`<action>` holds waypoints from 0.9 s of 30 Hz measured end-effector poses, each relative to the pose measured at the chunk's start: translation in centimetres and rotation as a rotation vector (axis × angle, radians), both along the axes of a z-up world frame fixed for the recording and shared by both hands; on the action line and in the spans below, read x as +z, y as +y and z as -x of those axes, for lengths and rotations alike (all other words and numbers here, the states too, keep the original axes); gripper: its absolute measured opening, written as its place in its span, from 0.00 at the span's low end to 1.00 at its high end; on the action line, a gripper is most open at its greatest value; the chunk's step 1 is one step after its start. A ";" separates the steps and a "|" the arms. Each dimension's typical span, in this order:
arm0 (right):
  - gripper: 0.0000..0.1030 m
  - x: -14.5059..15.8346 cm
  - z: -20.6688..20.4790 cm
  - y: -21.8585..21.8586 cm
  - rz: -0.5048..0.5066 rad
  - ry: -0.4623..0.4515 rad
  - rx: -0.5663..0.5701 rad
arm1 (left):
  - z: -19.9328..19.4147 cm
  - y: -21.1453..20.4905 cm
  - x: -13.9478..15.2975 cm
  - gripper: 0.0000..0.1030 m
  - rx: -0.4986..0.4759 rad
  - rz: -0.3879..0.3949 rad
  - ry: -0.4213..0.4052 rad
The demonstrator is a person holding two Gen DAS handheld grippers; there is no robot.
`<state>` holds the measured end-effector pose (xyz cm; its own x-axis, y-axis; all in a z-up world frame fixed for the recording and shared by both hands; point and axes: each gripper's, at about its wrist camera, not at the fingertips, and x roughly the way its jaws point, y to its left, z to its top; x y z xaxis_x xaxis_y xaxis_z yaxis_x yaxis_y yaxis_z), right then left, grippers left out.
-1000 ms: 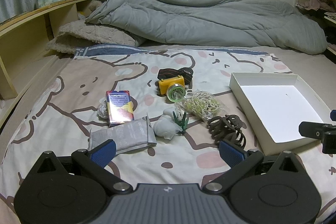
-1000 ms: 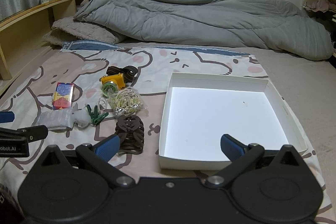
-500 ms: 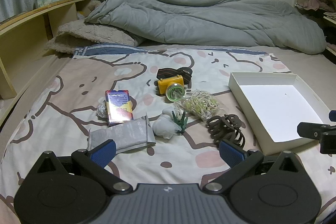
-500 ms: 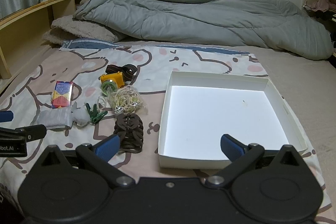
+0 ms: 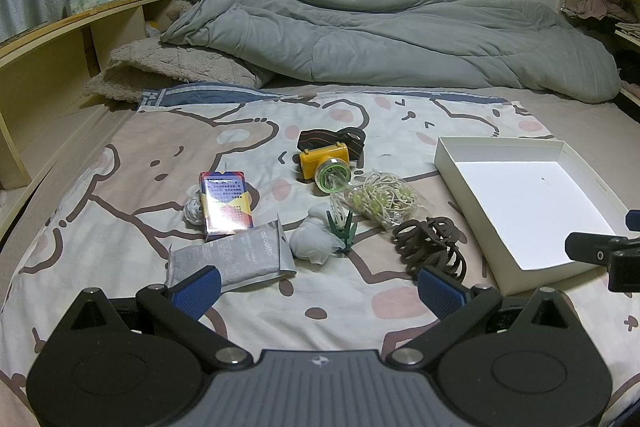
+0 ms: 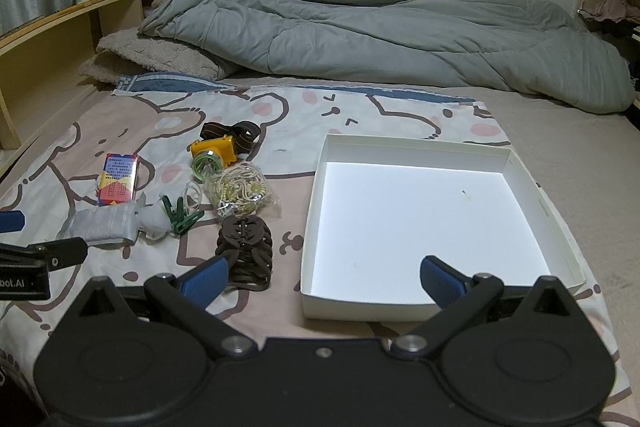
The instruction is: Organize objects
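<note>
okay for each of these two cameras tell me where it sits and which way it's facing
Left wrist: on the left gripper, low over the bedspread, facing the grey duvet; own open fingers show, right gripper's tip at right.
Right wrist: on the right gripper, facing the white box; own open fingers show.
Shared: brown hair claw, yellow headlamp.

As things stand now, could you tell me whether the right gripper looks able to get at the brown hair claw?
Probably yes. The brown hair claw lies in the open beside the right gripper's left finger, nothing on it, and the fingers are spread wide. The white box sits clear to its right.
</note>
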<state>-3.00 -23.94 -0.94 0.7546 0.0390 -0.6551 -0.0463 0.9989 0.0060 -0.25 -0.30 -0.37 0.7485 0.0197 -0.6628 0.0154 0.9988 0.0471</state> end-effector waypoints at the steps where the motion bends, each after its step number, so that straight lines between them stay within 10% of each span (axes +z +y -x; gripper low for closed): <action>1: 1.00 0.0 0.0 0.0 0.000 0.000 0.000 | 0.0 0.0 0.0 1.00 0.000 0.000 0.000; 27: 1.00 -0.3 0.1 0.1 0.003 -0.008 -0.001 | 0.0 -0.1 -0.1 1.00 0.002 -0.004 -0.010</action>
